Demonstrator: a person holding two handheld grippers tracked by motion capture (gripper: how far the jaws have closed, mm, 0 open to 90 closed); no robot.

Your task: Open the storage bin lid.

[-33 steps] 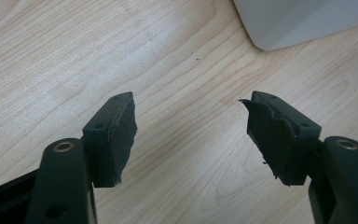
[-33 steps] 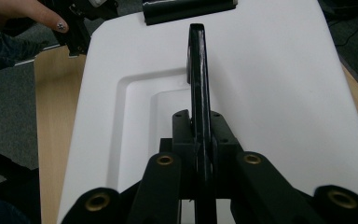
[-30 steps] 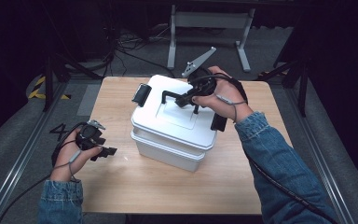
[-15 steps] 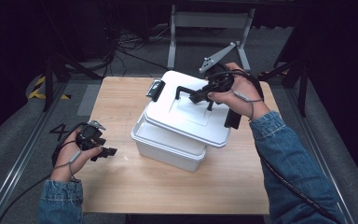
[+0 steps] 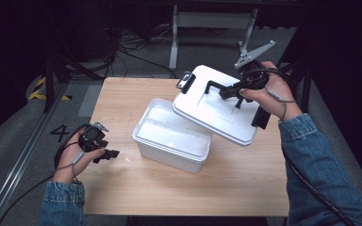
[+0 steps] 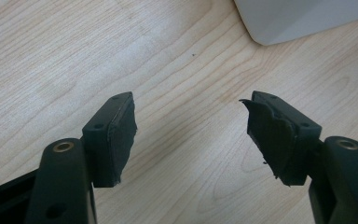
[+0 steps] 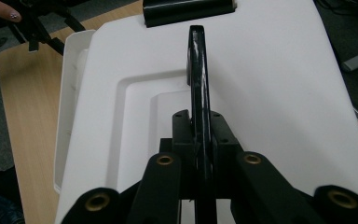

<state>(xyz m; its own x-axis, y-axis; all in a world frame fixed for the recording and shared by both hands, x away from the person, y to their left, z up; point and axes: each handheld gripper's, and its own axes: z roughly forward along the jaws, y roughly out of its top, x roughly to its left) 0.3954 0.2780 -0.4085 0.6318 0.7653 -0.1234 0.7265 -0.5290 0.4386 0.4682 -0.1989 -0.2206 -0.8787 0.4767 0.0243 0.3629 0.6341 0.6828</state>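
Note:
A white plastic box [image 5: 169, 139] stands open in the middle of the wooden table [image 5: 122, 96]. Its white lid [image 5: 217, 106] hangs tilted above the box's right side, lifted by its black handle [image 7: 198, 70]. My right gripper [image 5: 228, 90] is shut on that handle [image 5: 219, 87]; in the right gripper view the jaws clamp the handle's thin bar. A black latch [image 5: 185, 81] sits on the lid's far edge. My left gripper [image 5: 111, 154] rests low at the table's left, jaws open, with bare wood between its pads [image 6: 116, 135]. The box's corner [image 6: 303, 18] shows beyond it.
A metal stand [image 5: 212, 21] and cables lie on the dark floor behind the table. A grey three-cornered plate [image 5: 254, 52] rides on the right gripper. The table's near half and left side hold nothing but the left hand.
The right gripper has lifted the lid off the box and carried it up and to the right, tilting it. The box is now open. The left gripper has stayed put.

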